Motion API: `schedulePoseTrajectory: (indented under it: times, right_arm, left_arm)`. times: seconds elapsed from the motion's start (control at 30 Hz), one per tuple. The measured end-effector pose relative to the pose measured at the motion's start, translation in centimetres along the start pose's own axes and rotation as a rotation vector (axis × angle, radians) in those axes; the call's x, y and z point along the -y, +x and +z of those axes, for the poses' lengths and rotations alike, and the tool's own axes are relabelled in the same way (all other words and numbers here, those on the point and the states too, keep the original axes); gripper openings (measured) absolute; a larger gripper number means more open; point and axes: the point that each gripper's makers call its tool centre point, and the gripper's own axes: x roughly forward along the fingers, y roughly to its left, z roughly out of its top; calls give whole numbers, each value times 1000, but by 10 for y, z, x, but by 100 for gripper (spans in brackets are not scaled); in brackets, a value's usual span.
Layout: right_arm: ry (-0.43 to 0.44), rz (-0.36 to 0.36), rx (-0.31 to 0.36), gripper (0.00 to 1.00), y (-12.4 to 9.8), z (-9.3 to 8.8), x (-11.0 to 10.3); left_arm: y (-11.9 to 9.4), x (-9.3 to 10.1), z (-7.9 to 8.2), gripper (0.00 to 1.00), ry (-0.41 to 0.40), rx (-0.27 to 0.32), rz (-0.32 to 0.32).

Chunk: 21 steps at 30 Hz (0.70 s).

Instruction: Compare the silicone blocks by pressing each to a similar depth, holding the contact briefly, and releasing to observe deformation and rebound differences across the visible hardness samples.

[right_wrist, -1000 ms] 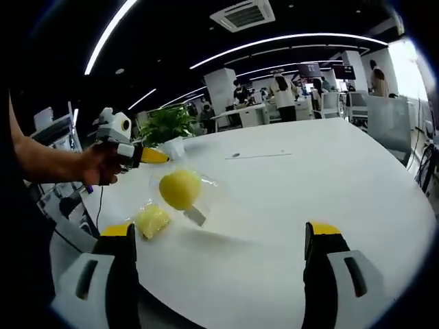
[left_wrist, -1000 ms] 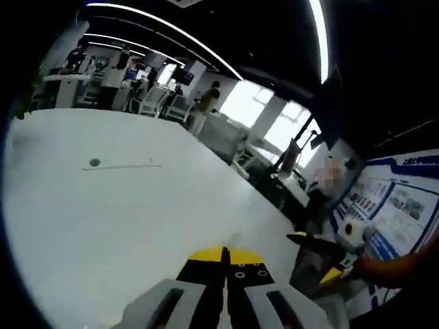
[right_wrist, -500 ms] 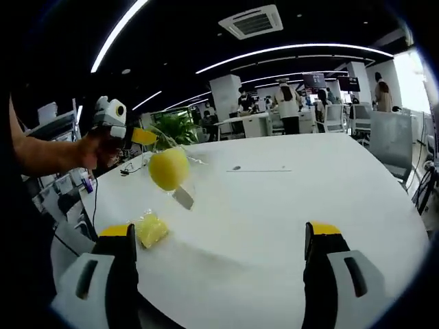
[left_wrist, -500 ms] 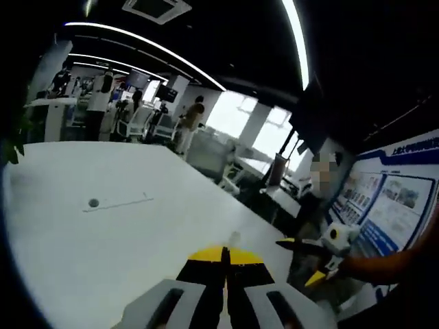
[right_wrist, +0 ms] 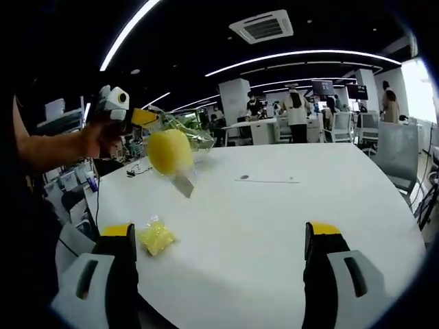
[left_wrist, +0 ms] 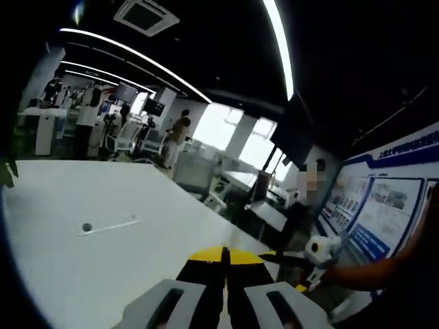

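My left gripper (left_wrist: pixel 223 256) is shut, its yellow-tipped jaws pressed together. In the right gripper view a hand holds this left gripper (right_wrist: pixel 144 118) up in the air, pinching the top of a clear plastic bag. A round yellow silicone block (right_wrist: pixel 169 151) hangs inside that bag, above the white table (right_wrist: pixel 288 212). A smaller yellow block (right_wrist: pixel 156 236) in clear wrap lies on the table near my right gripper's left jaw. My right gripper (right_wrist: pixel 223 236) is open, with nothing between its jaws. It also comes into the left gripper view as the right gripper (left_wrist: pixel 287 271).
A small dark spot with a thin line (right_wrist: pixel 264 179) marks the tabletop farther out. A green plant (right_wrist: pixel 185 125) stands past the table's far left edge. People and desks (right_wrist: pixel 295 113) fill the room behind. A poster wall (left_wrist: pixel 384 212) rises at the right of the left gripper view.
The left gripper has risen, lifting the bag with the round yellow block from just above the table to well above it. The smaller block stays on the table.
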Motion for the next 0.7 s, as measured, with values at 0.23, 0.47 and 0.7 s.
schedulePoseTrajectory:
  times: [0.23,0.47,0.7]
  right_arm:
    - [-9,39,42,96,2,17,-7]
    - [-22,89,76,96,3,38,-15]
    - [-42,126,80,96,6,47,-28]
  left_arm:
    - [-7,12,11,0,-12,25,-34]
    - [-15,28,18,0,-21,32,-81]
    - [-20,37,14,0,-24,42,-100]
